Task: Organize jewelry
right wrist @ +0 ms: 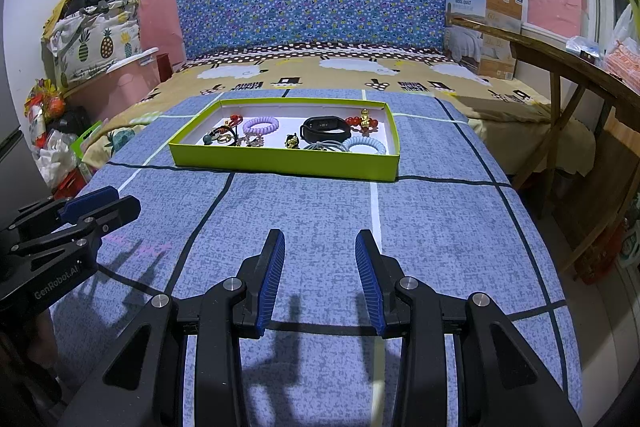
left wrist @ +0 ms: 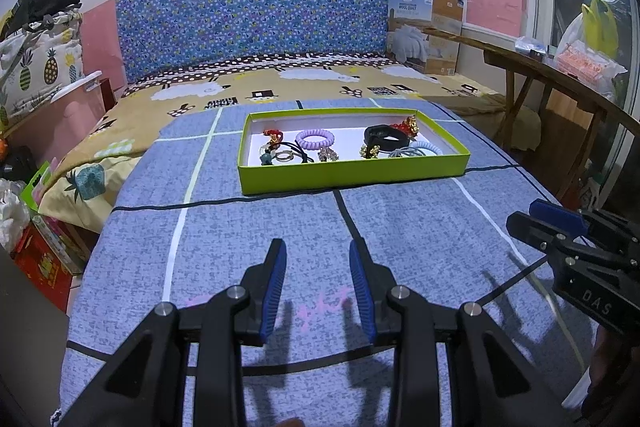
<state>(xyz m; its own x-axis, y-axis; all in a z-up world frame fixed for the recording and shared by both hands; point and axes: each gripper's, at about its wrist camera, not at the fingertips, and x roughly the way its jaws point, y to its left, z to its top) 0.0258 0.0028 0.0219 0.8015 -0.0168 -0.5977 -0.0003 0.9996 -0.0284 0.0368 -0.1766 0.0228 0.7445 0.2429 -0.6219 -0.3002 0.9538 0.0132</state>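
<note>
A shallow green tray [left wrist: 352,174] [right wrist: 280,163] lies on the blue checked blanket, well ahead of both grippers. It holds a purple coil hair tie [left wrist: 315,137] [right wrist: 261,125], a black wristband [left wrist: 384,138] [right wrist: 324,129], a pale blue coil tie [left wrist: 426,148] [right wrist: 366,145], a red bead bracelet with a gold charm [left wrist: 408,125] [right wrist: 363,121], small gold charms [left wrist: 370,151] [right wrist: 292,141] and tangled rings and bands [left wrist: 280,151] [right wrist: 224,138]. My left gripper [left wrist: 318,251] is open and empty above the blanket. My right gripper [right wrist: 320,241] is open and empty beside it.
The blanket [left wrist: 400,227] covers the near part of a bed with a blue patterned headboard [left wrist: 264,3]. A wooden bench [left wrist: 560,83] runs along the right side. A cardboard quilt box [left wrist: 428,31] stands at the back right. Bags and boxes [left wrist: 40,247] crowd the floor at the left.
</note>
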